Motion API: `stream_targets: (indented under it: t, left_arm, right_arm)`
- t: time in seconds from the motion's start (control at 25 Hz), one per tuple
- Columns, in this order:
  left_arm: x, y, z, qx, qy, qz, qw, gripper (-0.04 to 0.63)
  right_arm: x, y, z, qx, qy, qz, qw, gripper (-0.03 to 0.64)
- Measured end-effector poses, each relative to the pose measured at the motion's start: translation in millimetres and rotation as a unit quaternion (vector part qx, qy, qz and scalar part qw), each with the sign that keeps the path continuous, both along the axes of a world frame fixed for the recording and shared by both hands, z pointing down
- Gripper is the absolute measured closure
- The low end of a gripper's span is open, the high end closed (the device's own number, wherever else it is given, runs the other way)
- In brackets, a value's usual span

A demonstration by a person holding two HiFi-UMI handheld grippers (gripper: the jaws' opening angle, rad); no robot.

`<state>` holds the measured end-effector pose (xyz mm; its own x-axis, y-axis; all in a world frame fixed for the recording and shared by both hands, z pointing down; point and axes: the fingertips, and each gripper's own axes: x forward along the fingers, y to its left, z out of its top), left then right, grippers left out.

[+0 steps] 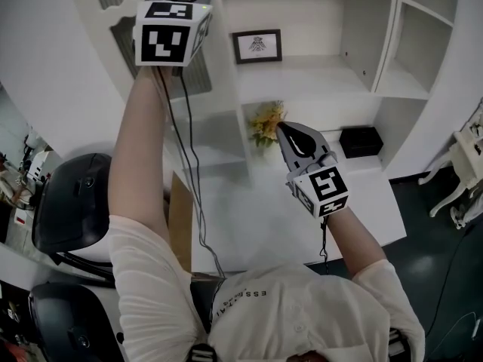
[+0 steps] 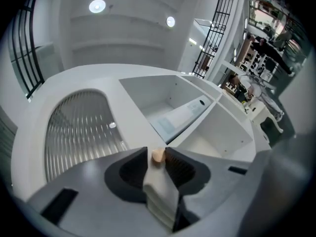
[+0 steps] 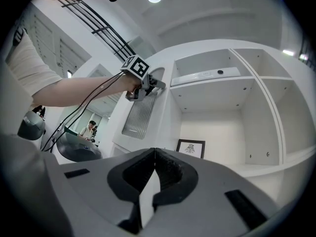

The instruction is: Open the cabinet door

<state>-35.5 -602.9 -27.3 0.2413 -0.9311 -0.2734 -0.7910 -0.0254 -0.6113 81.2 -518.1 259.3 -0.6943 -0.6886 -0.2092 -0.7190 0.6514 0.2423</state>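
This looks like an open-plan office or showroom fitted out as a home room. A white built-in shelf wall (image 1: 388, 44) fills the top of the head view. It has an arched ribbed-glass cabinet door (image 2: 81, 127) with a small pale knob (image 2: 158, 156), a black-framed picture (image 1: 256, 46), yellow flowers (image 1: 266, 123) and a white desk (image 1: 249, 217). Black swivel chairs (image 1: 72, 202) stand at lower left. Recessed round ceiling lights (image 2: 97, 6) and black railings (image 2: 215, 28) cross the top of the left gripper view.

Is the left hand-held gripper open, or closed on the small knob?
Closed: the left hand-held gripper has both jaws pressed against the small tan knob.
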Motion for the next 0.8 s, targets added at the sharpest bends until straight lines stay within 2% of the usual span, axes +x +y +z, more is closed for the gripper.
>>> stream_targets:
  t: [0.08,0.32,0.6,0.8]
  left_arm:
    - [3.7,-0.7,3.0,-0.008,-0.011,-0.003,0.9999,0.508]
    - [2.5,1.2,1.3,-0.016,-0.019,0.011,0.9996,0.511]
    - [3.5,30.4,1.3,-0.027,-0.026,0.042,0.9984,0.511]
    - [3.9,44.8,2.2,-0.031,-0.017,0.053,0.998,0.513]
  right_arm:
    - [0.4,1.0,1.7,-0.004,0.001,0.001,1.0,0.601]
    - [1.1,11.1,3.4,-0.009,-0.002,0.0,1.0,0.601]
    - [13.0,31.3,12.1,-0.021,-0.006,0.008,1.0,0.601]
    - [17.5,48.0,16.7,-0.027,-0.005,0.007,1.0,0.601]
